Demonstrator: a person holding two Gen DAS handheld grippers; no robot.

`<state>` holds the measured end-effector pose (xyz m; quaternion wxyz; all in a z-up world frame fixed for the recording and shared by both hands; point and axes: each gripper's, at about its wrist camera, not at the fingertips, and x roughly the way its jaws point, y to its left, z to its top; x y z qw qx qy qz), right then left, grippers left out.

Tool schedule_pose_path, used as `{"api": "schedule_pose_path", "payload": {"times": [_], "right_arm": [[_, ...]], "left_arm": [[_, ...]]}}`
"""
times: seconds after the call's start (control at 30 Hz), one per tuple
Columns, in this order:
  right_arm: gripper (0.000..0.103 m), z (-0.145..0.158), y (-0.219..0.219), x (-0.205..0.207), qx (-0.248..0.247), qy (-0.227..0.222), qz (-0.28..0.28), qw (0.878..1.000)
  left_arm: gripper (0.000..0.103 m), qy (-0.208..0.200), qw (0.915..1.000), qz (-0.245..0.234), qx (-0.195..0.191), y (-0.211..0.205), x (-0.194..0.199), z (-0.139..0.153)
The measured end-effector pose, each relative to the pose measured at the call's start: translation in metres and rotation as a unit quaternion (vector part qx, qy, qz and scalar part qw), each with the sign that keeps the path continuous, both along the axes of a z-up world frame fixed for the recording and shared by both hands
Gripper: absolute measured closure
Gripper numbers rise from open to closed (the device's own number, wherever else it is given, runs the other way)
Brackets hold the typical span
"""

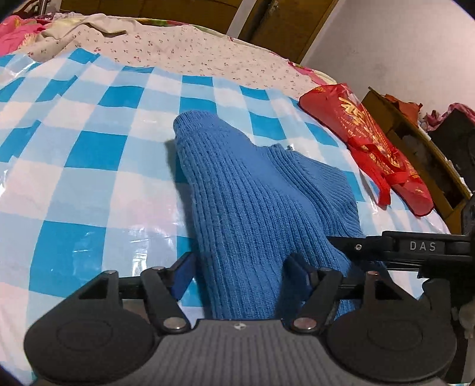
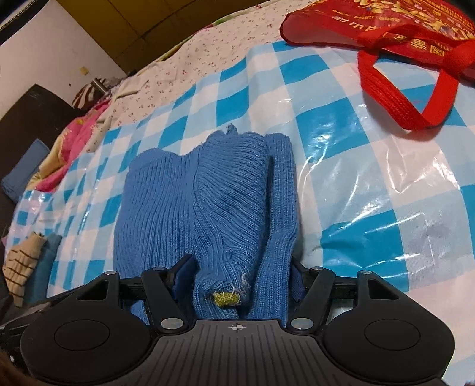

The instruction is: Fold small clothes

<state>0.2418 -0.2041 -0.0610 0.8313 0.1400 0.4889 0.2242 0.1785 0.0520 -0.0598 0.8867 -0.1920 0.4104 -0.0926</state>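
A blue ribbed knit garment (image 1: pixel 243 190) lies on a blue-and-white checked plastic sheet (image 1: pixel 89 166), folded into a narrow bundle. My left gripper (image 1: pixel 240 267) is open, its jaws wide on either side of the knit's near end. In the right wrist view the same knit (image 2: pixel 207 193) runs between the wide-open jaws of my right gripper (image 2: pixel 242 268), with a small yellow-green tag (image 2: pixel 226 298) at its near end. The right gripper's black body (image 1: pixel 415 249) shows at the right of the left view.
A red carrier bag (image 1: pixel 377 142) lies on the sheet at the right; it also shows in the right wrist view (image 2: pixel 386 26). A floral bedsheet (image 1: pixel 184 50) lies behind. A striped beige garment (image 2: pixel 23 267) and teal cloth lie at the left edge.
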Motion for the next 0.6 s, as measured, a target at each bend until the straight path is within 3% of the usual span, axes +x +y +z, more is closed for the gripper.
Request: {"api": "schedule_pose_path", "payload": {"times": [0.07,0.13,0.2,0.37,0.6], "right_arm": [[0.039,-0.001,-0.001,-0.002,0.003,-0.002,-0.003,1.000],[0.043,-0.002,0.001,-0.005,0.002,-0.005,-0.003,1.000],[0.051,-0.004,0.003,-0.009,0.003,0.000,-0.003,1.000],[0.058,0.000,0.002,-0.025,0.003,0.010,-0.003,1.000],[0.061,0.003,0.009,-0.085,0.010,0.045,0.039,0.998]], "left_arm": [[0.026,-0.003,1.0000,-0.002,-0.002,0.000,-0.002,-0.001],[0.036,-0.006,0.9999,-0.007,-0.010,-0.001,-0.006,-0.001],[0.038,-0.008,0.9999,-0.012,-0.009,-0.004,-0.009,0.000],[0.046,-0.009,0.9994,-0.032,-0.009,0.001,-0.023,0.007],[0.047,0.004,0.9979,-0.064,-0.005,0.026,-0.095,0.012]]}}
